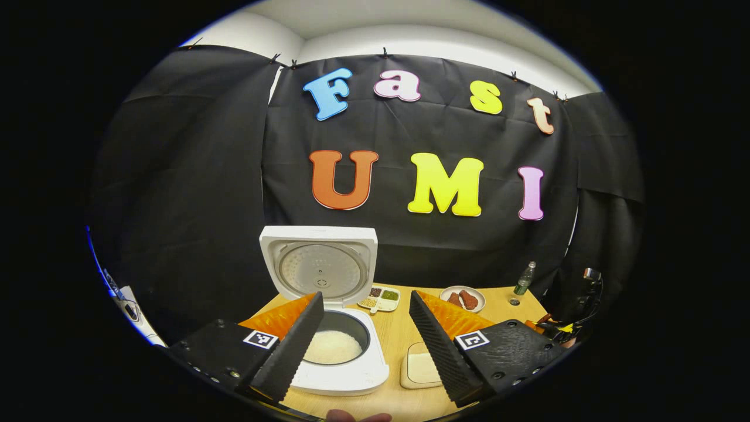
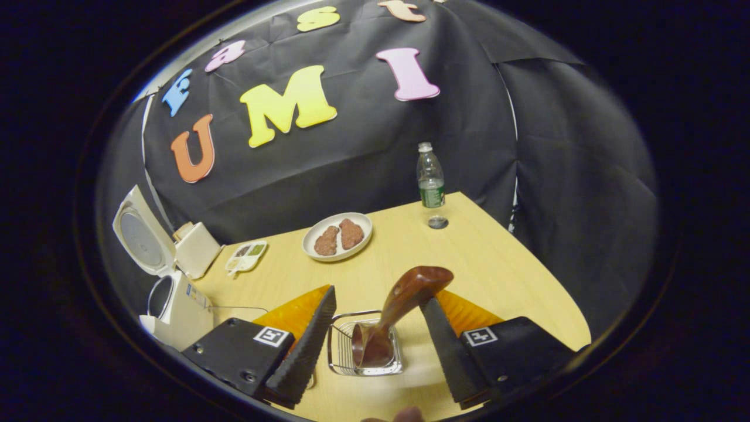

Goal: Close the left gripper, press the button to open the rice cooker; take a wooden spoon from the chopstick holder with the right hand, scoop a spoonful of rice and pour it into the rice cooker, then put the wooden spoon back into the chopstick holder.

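The white rice cooker (image 1: 345, 375) stands open, its lid (image 1: 319, 266) raised and white rice (image 1: 332, 347) in its pot. My left gripper (image 1: 366, 297) hangs open just in front of it, nothing between its fingers. The cooker (image 2: 176, 310) also sits at the far left of the right gripper view. A brown wooden spoon (image 2: 404, 299) stands tilted in the wire chopstick holder (image 2: 337, 351). My right gripper (image 2: 379, 296) is open around the spoon, whose upper end leans close to the right finger (image 2: 445, 346). A shallow dish of rice (image 1: 422, 368) lies right of the cooker.
On the wooden table (image 2: 498, 264) are a plate with two brown pieces (image 2: 338, 236), a small divided dish (image 2: 246, 256), a plastic bottle (image 2: 430, 181) with its cap (image 2: 437, 222) beside it, and a white box (image 2: 196, 249) behind the cooker. Black cloth walls the booth.
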`<control>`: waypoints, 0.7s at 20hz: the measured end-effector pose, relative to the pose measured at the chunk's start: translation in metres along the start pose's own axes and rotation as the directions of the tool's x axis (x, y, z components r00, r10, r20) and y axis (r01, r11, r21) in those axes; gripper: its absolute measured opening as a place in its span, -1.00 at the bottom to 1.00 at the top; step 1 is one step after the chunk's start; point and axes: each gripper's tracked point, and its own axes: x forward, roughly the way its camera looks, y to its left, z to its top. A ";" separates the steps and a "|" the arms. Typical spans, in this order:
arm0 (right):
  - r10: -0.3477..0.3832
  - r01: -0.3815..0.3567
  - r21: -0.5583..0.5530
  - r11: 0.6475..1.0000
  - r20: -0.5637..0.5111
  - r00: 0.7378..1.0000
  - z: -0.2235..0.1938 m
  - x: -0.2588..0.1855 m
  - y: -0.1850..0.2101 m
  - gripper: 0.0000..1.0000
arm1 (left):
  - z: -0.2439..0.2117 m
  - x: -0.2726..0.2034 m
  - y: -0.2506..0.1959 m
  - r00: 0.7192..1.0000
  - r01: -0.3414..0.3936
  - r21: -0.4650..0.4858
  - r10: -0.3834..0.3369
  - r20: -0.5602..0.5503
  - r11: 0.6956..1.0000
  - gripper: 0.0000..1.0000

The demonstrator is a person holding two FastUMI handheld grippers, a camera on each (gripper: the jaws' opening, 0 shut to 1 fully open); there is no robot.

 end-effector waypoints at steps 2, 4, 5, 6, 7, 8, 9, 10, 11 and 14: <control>-0.017 0.017 -0.003 1.000 0.023 1.000 0.011 -0.011 -0.004 0.92 | 0.007 0.003 0.000 1.000 0.008 -0.006 -0.008 0.016 1.000 0.89; -0.034 0.034 -0.006 0.999 0.057 0.998 0.021 -0.025 -0.008 0.92 | 0.016 0.005 0.001 0.999 0.025 -0.012 -0.025 0.041 1.000 0.89; -0.041 0.042 -0.007 0.999 0.074 0.996 0.026 -0.035 -0.008 0.92 | 0.020 0.007 0.001 0.998 0.036 -0.013 -0.035 0.054 0.999 0.89; -0.049 0.050 -0.013 0.999 0.090 0.995 0.032 -0.045 -0.007 0.92 | 0.025 0.011 0.004 0.997 0.036 -0.013 -0.036 0.063 0.999 0.89; -0.049 0.052 -0.023 0.998 0.107 0.993 0.037 -0.054 -0.005 0.92 | 0.029 0.014 0.005 0.997 0.038 -0.012 -0.037 0.072 0.999 0.89; -0.047 0.052 -0.037 0.998 0.122 0.991 0.044 -0.064 0.000 0.92 | 0.034 0.017 0.008 0.996 0.040 -0.013 -0.039 0.085 0.999 0.89; -0.043 0.051 -0.052 0.997 0.138 0.989 0.049 -0.073 0.005 0.92 | 0.039 0.020 0.009 0.994 0.046 -0.014 -0.045 0.097 0.999 0.89; -0.039 0.050 -0.069 0.996 0.155 0.987 0.055 -0.082 0.011 0.92 | 0.044 0.023 0.010 0.993 0.056 -0.015 -0.054 0.107 0.998 0.89; -0.041 0.056 -0.085 0.995 0.168 0.985 0.060 -0.090 0.016 0.92 | 0.048 0.028 0.010 0.991 0.069 -0.017 -0.067 0.112 0.997 0.89; -0.027 0.055 -0.130 0.990 0.214 0.976 0.077 -0.116 0.037 0.99 | 0.059 0.042 0.018 0.990 0.082 -0.006 -0.080 0.112 0.997 0.89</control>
